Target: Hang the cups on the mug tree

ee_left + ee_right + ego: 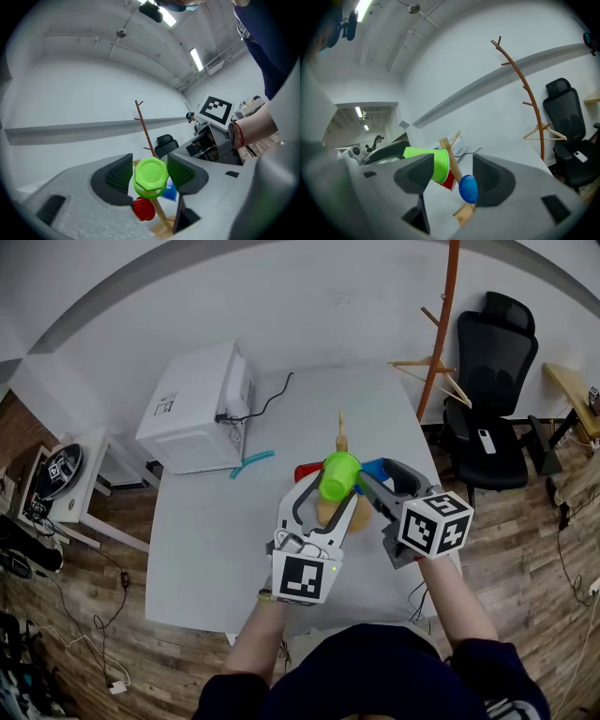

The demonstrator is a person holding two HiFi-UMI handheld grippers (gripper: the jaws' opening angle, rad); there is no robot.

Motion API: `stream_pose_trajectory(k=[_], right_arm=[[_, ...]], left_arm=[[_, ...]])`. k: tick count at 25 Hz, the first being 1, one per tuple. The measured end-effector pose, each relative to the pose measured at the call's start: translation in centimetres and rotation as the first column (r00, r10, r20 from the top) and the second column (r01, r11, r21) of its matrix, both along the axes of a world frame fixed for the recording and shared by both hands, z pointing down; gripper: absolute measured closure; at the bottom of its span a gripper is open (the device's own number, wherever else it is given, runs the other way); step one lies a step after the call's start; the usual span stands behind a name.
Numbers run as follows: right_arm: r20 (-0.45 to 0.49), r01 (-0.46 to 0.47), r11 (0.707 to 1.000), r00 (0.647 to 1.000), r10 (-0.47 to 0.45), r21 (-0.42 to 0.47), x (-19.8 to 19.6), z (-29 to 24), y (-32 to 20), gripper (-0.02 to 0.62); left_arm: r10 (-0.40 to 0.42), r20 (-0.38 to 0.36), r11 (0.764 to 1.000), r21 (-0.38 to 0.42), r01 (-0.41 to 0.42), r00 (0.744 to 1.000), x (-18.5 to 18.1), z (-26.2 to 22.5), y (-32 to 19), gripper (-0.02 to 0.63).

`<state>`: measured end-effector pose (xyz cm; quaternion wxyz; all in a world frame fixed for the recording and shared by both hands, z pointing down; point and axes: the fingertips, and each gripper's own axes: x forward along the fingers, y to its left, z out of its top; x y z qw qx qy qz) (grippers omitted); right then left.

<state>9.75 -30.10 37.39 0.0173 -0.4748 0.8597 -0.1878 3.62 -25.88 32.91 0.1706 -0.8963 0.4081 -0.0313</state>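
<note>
The wooden mug tree (342,430) stands mid-table on a white table (216,540). A green cup (337,475) lies on its side, mouth against the stem (451,159). My left gripper (333,493) is shut on the cup's base (151,176), with both pads touching its sides. Lower down, a red cup (143,209) and a blue cup (468,188) hang on the tree. My right gripper (452,171) is open just right of the tree, nothing between its fingers; the blue cup sits beyond them near the right jaw.
A white box-like appliance (197,409) with a black cable sits at the table's back left, a teal strip (251,463) beside it. A wooden coat stand (439,324) and a black office chair (492,399) stand right of the table.
</note>
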Motion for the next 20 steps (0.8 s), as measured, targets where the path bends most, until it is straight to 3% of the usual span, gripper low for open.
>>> stream_pose_trajectory(k=[20], right_arm=[[0.007, -0.004, 1.000, 1.000, 0.004, 0.021, -0.2, -0.7, 1.1, 0.327]], left_arm=[[0.000, -0.019, 1.000, -0.009, -0.001, 1.000, -0.2, 0.0, 0.2, 0.371]])
